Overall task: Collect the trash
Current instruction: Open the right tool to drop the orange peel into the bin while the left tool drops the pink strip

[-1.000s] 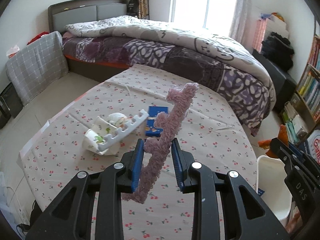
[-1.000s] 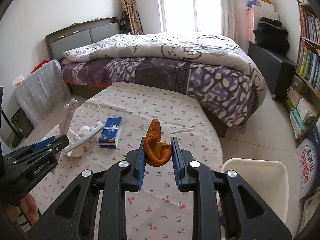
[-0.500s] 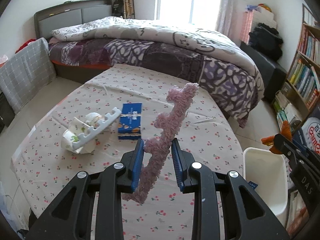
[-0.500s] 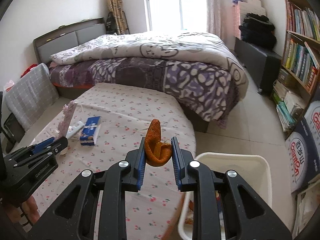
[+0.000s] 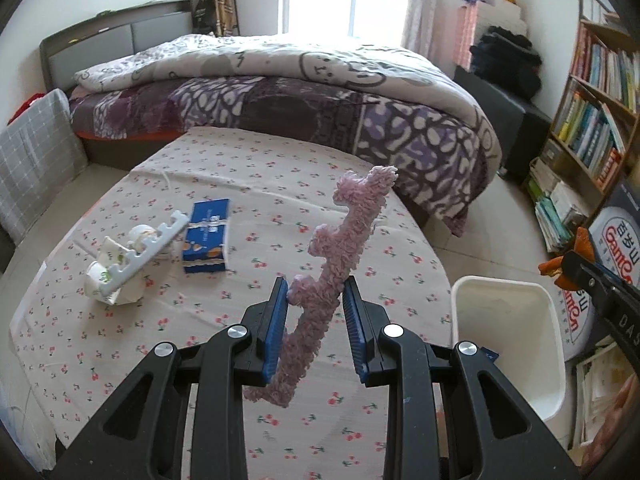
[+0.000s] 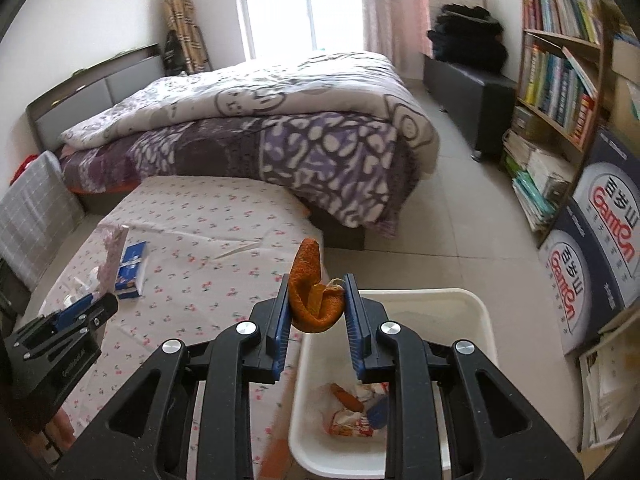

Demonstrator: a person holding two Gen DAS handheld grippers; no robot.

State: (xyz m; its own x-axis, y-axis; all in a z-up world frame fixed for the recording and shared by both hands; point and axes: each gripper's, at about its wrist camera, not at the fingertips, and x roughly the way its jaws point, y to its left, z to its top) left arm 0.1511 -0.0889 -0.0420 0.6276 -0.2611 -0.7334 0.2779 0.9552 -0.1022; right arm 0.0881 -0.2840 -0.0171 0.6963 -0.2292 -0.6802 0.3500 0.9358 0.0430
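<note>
My left gripper (image 5: 316, 304) is shut on a fuzzy pink strip (image 5: 340, 264) and holds it above the round table (image 5: 120, 360). My right gripper (image 6: 316, 300) is shut on a piece of orange peel (image 6: 312, 296) and holds it over the near rim of the white bin (image 6: 472, 312), which holds several scraps. The bin also shows in the left wrist view (image 5: 504, 340), beside the table's right edge. A blue box (image 5: 206, 236), a crumpled paper cup (image 5: 108, 280) and a white toothed plastic strip (image 5: 148, 246) lie on the table's left part.
A bed with a purple patterned quilt (image 5: 320, 96) stands behind the table. A bookshelf (image 6: 560, 60) and printed cartons (image 6: 592, 248) line the right wall. Tiled floor (image 6: 460, 220) lies between bed, bin and shelf.
Both grippers have swung right with their loads. The right gripper has moved from over the table to over the bin. The bin has come into fuller view in the left wrist view.
</note>
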